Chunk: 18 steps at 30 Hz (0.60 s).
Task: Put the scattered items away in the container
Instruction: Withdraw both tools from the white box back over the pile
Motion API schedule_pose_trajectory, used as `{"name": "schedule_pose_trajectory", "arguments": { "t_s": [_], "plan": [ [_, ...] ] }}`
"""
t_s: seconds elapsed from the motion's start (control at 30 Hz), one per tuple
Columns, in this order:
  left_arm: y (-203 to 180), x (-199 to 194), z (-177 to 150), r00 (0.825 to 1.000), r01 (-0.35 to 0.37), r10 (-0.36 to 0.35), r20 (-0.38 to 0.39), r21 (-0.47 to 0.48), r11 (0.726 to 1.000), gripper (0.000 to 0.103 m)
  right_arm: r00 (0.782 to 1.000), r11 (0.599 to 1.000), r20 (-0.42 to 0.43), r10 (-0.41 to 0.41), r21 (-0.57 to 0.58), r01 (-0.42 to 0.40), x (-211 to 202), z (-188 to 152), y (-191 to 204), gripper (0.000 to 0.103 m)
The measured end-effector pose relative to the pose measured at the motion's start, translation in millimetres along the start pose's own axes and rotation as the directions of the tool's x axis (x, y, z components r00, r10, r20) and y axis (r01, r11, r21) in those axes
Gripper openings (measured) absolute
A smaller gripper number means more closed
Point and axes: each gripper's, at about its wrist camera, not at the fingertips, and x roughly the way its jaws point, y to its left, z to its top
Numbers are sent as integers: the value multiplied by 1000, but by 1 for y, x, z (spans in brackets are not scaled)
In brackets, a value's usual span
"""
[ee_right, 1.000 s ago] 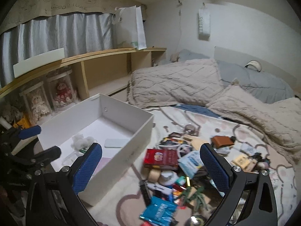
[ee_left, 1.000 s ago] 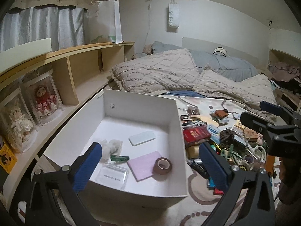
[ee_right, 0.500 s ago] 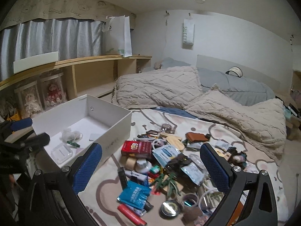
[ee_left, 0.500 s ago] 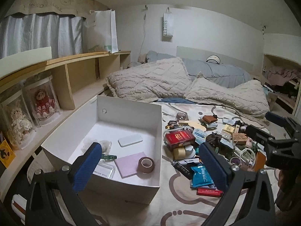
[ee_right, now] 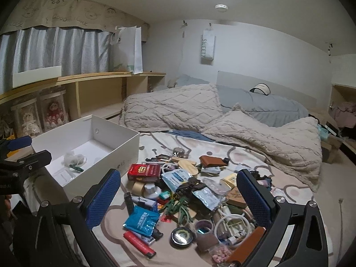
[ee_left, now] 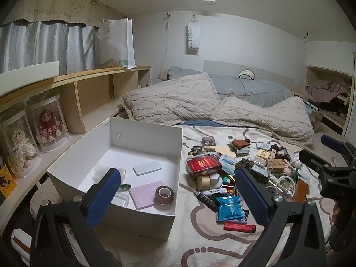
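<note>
Both grippers hang wide open and empty above the bed (ee_left: pixel 200 244). The left gripper (ee_left: pixel 178 191) hovers by the white box (ee_left: pixel 146 215), which sits on the bed's left side and holds a roll of brown tape (ee_left: pixel 164 195), a pink pad (ee_left: pixel 142 194) and a pale flat case (ee_left: pixel 147 168). The right gripper (ee_right: pixel 178 194) hovers over the scattered pile just right of the box: a red packet (ee_right: pixel 144 172), a blue pouch (ee_right: pixel 142 220), a red lighter (ee_right: pixel 139 244), and what may be a round tin (ee_right: pixel 182 235).
</note>
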Motion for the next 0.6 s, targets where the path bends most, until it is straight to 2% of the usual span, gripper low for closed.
{"name": "schedule_pose_trajectory", "arguments": {
  "t_s": [0.6],
  "plan": [
    [-21,-12,1,999,22,-23,30,23,999,103,998,998,30,-49,29,48,-26,-8,-14,103]
  ]
}}
